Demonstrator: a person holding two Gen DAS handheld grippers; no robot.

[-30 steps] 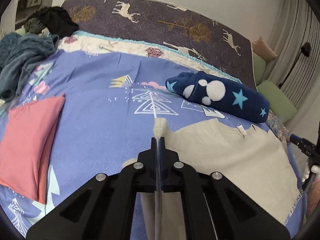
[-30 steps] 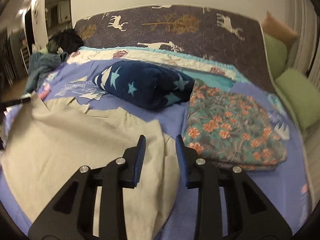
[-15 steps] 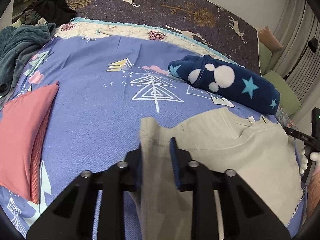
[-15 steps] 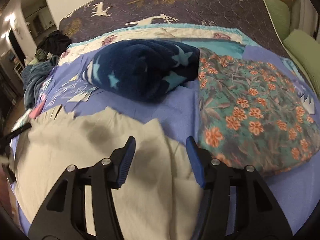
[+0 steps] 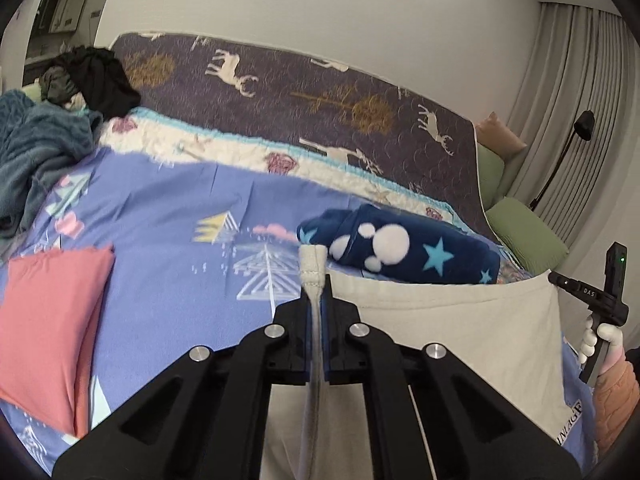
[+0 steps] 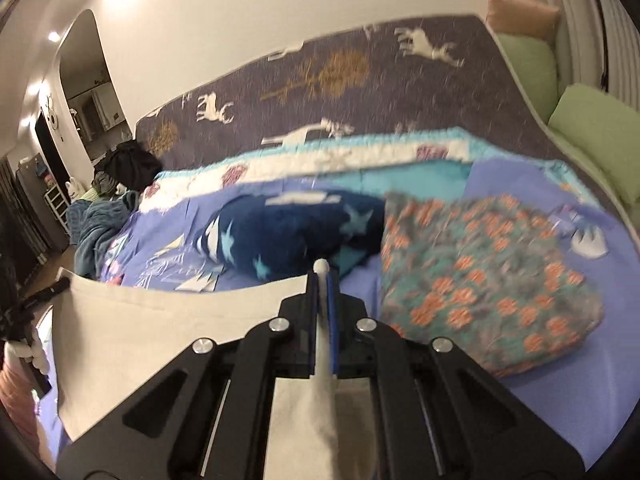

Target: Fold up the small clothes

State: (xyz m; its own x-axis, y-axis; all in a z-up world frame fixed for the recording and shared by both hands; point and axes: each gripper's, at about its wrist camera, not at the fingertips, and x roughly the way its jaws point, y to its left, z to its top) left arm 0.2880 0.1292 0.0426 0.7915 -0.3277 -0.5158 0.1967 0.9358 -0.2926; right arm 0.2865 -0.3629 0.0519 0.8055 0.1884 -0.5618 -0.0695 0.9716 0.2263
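Left wrist view, left to right: teal blanket (image 5: 28, 152) heaped at the far left edge, dark clothes (image 5: 94, 76) piled behind it. Folded pink cloth (image 5: 48, 328) flat on the blue sheet (image 5: 168, 240). Centre: left gripper (image 5: 316, 280) pinched tight on a corner of the beige garment (image 5: 452, 328), a seam tab poking out above the tips. Its jaws have just been closing, cloth between them. Garment's top edge runs taut to the right, lifted off the sheet. Behind that edge, navy star fleece (image 5: 408, 252). Far right: right gripper (image 5: 560, 280) holding the opposite corner, gloved hand (image 5: 600, 340) on its handle.

Right wrist view, left to right: left gripper (image 6: 60, 286) at the left edge on the far corner, dim and hard to read there. Beige garment (image 6: 168, 332) stretched between the two claws. Navy fleece (image 6: 288, 232) beyond it. Centre: right gripper (image 6: 322, 276) clamped on the near corner, a nub of fabric showing past the tips; jaws have just been closing on it. Right: folded floral cloth (image 6: 488, 280) on the sheet, blurred. Green cushions (image 6: 592, 132) at the bed's far right.
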